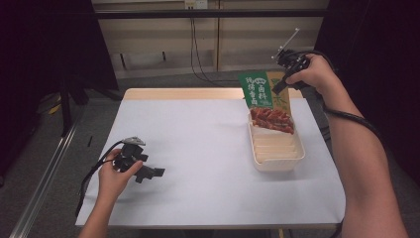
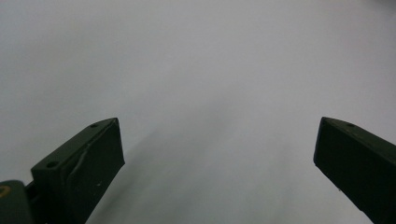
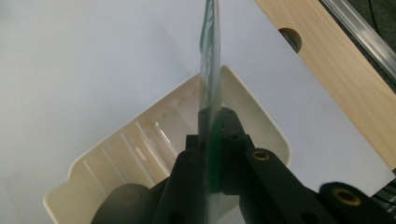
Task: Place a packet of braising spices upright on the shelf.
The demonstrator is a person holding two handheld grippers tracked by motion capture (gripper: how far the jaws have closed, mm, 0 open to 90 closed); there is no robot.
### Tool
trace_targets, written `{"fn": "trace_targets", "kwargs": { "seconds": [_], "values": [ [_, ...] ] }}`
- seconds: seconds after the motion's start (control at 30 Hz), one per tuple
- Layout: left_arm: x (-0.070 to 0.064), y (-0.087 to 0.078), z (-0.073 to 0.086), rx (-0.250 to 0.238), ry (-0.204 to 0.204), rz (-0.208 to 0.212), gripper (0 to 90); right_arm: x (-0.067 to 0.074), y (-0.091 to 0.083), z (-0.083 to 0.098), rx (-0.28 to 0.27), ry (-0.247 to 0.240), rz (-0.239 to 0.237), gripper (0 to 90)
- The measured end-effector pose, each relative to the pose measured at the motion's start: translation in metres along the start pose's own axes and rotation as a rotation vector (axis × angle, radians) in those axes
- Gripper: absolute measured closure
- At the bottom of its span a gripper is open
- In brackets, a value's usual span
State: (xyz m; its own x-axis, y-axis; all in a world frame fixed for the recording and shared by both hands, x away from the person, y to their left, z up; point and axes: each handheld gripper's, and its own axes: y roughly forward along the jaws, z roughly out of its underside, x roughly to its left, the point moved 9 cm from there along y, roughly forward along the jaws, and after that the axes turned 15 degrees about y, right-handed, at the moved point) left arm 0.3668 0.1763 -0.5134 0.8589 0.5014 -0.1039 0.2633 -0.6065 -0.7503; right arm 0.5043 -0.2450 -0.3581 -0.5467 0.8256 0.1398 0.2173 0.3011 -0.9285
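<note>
Over table (image 1: 198, 148), packet (image 1: 265, 101) sits between right gripper's (image 1: 286, 82) jaws.

The high view looks forward and down over the whole counter (image 1: 208, 148) from its near edge. The left gripper view faces bare counter surface closely; the right gripper view looks steeply down at the far right corner's tray (image 3: 116, 154), shared with the high view.

Black grippers (image 1: 148, 171) with black fingers (image 2: 84, 168), brass-coloured screws, trailing black cables; forearms bare.
</note>
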Motion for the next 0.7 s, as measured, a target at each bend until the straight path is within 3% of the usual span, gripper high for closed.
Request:
{"fn": "trace_targets", "kwargs": {
  "seconds": [0.17,0.47,0.57,0.7],
  "values": [
    [-0.002,0.002,-0.001,-0.002,-0.004,0.002,1.4,-0.007,-0.002,0.013,-0.006,0.027,-0.002,90.0],
    [-0.003,0.002,-0.002,-0.002,-0.001,0.002,1.4,-0.006,-0.002,0.031,0.005,0.079,-0.014,87.4],
    [-0.004,0.001,-0.002,-0.004,0.000,0.005,1.4,-0.006,-0.005,0.032,0.008,0.073,-0.006,86.2],
    [-0.004,0.000,-0.002,0.000,0.010,0.006,1.4,-0.005,-0.013,0.031,-0.014,0.103,0.007,72.8]
  ]
}}
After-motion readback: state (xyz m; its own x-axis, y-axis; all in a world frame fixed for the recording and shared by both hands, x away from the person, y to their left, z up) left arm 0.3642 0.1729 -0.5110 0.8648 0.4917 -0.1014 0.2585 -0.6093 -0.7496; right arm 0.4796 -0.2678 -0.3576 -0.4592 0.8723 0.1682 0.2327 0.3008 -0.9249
